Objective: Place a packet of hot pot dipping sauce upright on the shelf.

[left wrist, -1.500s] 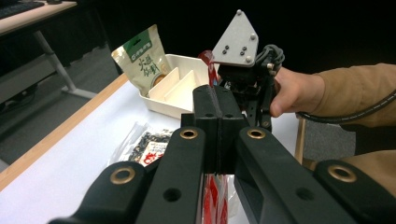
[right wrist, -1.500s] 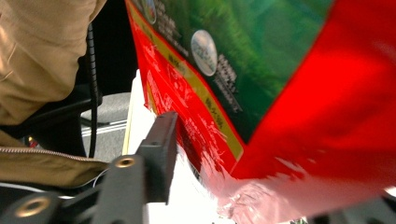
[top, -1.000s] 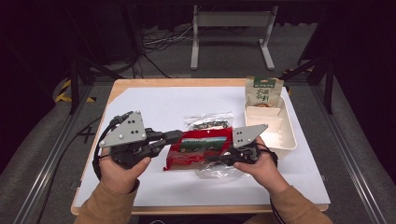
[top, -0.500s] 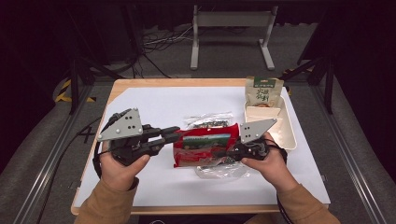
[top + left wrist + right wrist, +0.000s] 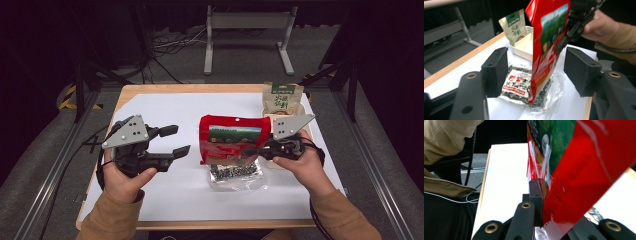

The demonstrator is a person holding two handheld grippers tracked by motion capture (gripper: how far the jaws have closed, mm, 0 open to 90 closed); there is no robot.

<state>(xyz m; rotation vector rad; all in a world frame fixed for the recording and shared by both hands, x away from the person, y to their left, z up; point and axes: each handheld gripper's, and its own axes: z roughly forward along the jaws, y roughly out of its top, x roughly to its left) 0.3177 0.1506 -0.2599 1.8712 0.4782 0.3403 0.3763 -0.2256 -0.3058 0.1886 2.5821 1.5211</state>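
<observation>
Looking down from the high view, the right hand-held gripper [image 5: 252,150] is pinching the red bag [image 5: 231,139] upright above the clear seaweed packet [image 5: 235,173]; the left hand-held gripper [image 5: 174,140] is gaping empty beside it. The left gripper view is revealing the packet's label [image 5: 517,82]. The right gripper view is cutting off the bag's top.

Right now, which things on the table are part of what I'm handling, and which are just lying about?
In hand:
- red bag, clamped upright by the right gripper
- left gripper, open, apart from the bag

Lying about:
- clear packet, flat under the bag
- white tray
- green-topped pouch, in the tray
</observation>
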